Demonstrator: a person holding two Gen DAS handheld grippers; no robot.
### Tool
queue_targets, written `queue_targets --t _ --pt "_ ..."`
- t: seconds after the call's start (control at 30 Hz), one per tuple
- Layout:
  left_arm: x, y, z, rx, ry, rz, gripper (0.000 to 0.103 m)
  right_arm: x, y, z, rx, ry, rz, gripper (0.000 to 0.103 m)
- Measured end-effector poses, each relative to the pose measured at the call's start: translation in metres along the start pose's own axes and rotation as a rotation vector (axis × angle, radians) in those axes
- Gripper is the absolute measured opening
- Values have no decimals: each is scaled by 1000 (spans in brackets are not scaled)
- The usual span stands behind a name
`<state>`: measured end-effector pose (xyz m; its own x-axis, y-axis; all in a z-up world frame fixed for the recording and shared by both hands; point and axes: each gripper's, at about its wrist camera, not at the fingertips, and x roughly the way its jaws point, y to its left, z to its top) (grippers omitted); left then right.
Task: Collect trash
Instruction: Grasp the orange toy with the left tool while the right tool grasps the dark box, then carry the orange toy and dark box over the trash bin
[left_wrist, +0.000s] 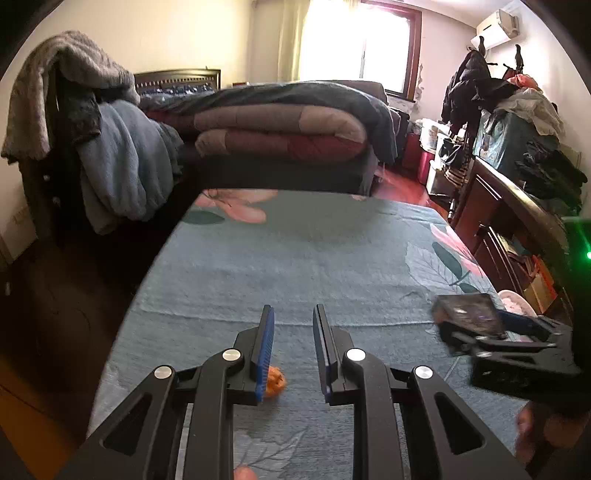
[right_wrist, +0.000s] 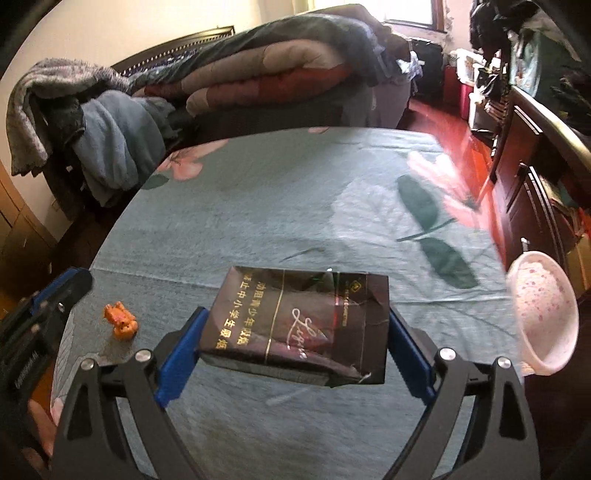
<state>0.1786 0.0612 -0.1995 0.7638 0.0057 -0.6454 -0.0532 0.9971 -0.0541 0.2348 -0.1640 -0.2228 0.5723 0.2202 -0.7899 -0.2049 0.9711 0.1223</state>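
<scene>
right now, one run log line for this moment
right claw: shut on dark cigarette pack | left claw: empty | orange scrap: on bedspread

The bed's floral sheet carries one dark cigarette pack and one small orange crumpled scrap, with one pink speckled basin beside it and two grippers, left and right.

toy left of box, bowl right

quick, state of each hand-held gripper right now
left hand-held gripper: jaws nearly closed, holding nothing
right hand-held gripper: clamped on the dark cigarette pack
</scene>
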Motion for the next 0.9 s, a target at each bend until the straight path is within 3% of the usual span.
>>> queue_targets --t 0.07,0.13,0.17,0.37,0.47,0.57,0.67,0.9 --pt "-3 6 0 -8 11 7 36 -10 -9 -1 12 -16 -2 91" --pt "-4 16 -7 -30 21 20 62 -16 -12 -2 15 -24 1 91" --pt "-4 19 -12 -34 30 22 63 -19 -15 -4 14 -27 5 91" --pt "17 22 -39 -37 130 42 63 -17 -13 -5 16 -19 31 91" --pt "29 18 -39 -17 128 71 61 -15 -10 -6 9 -11 36 91" --pt "44 14 -35 -1 130 83 52 -13 -9 -6 8 -7 35 91" --pt "55 13 -36 1 153 75 32 -13 -12 -5 16 -8 31 91" --pt "47 9 -39 19 124 101 31 -14 -18 -4 27 -10 25 91"
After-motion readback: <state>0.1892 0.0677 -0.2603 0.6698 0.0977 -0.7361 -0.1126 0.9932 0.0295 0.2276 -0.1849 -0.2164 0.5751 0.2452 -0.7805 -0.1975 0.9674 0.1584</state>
